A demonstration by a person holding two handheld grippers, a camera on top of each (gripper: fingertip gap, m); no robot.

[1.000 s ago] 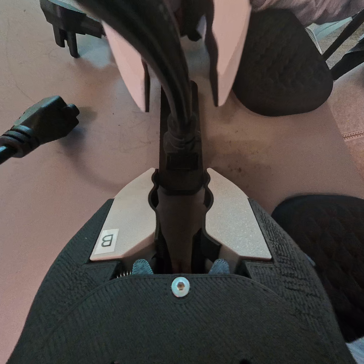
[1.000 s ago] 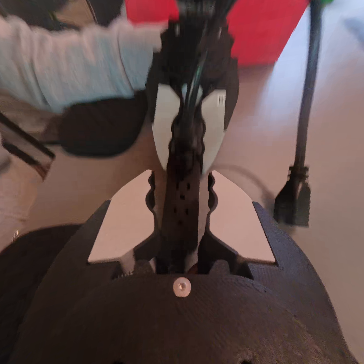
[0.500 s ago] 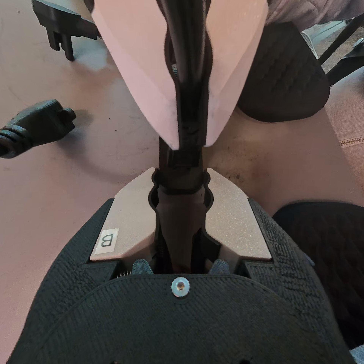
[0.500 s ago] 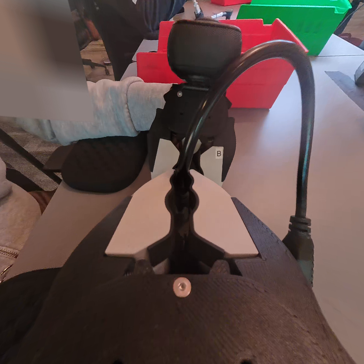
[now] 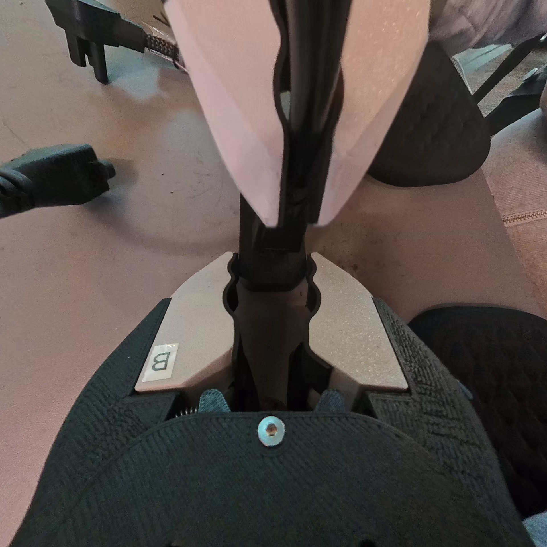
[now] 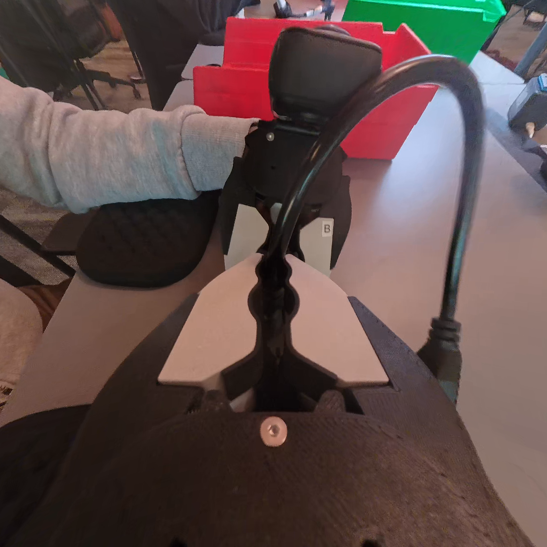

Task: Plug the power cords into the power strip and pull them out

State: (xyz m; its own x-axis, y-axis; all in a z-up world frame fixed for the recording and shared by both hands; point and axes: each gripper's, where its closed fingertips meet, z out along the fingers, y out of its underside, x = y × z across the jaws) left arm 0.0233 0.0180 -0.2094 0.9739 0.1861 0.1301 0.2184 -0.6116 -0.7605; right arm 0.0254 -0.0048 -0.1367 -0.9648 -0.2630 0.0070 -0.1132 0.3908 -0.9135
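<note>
The left gripper (image 5: pixel 272 260) clamps the near end of the black power strip (image 5: pixel 270 266) on the table (image 5: pixel 88 281), while the right gripper (image 6: pixel 273 263), opposite, pinches a black power cord (image 6: pixel 384 85) above the strip.

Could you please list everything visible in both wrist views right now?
power strip: one, black, held at its end by the left gripper
power cord: one, black, arching from the right gripper to the table
loose plugs: two, black, on the table left
bins: one red, one green, far table
table: one, beige
sleeve: one, grey
left gripper: shut on the strip
right gripper: shut on the cord's plug
</note>
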